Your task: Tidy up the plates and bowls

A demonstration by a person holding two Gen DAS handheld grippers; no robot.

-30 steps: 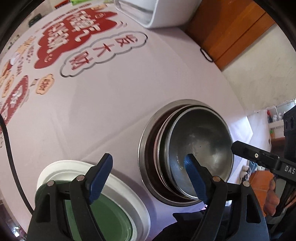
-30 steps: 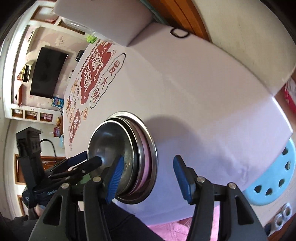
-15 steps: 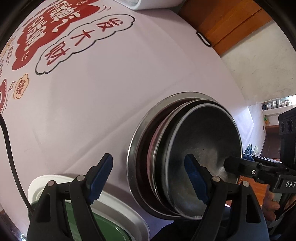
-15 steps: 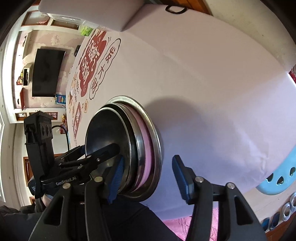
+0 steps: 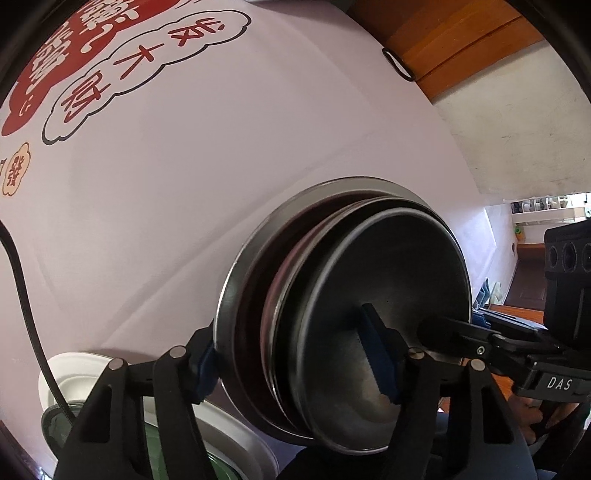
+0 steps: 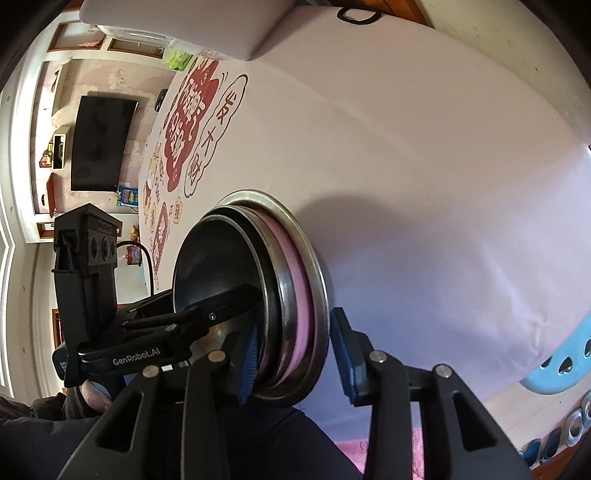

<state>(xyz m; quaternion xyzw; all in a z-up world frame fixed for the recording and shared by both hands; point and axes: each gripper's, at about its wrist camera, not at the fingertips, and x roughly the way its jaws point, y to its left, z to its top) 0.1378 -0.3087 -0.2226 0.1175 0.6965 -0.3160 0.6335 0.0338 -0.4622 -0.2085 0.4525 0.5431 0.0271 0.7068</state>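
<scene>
A nested stack of steel bowls and plates with a pink one between them [image 5: 369,295] [image 6: 280,295] stands tilted up on its edge near the table's front. My left gripper [image 5: 291,362] straddles its near rim, one blue pad inside the inner steel bowl [image 5: 399,280], the other outside the big outer plate [image 5: 236,288]. My right gripper [image 6: 295,362] straddles the opposite rim the same way, one pad inside, one behind the outer plate [image 6: 314,266]. Both sets of jaws are narrowed on the stack.
A white plate with a green bowl [image 5: 229,443] sits at the lower left of the left wrist view. A white box [image 6: 177,22] stands at the table's far end. The tablecloth [image 5: 221,147] has red printing. A blue stool [image 6: 561,369] is off the table's edge.
Both grippers moved in and closed over the stack's rims. The stack tipped from lying flat to nearly on edge and fills more of both views.
</scene>
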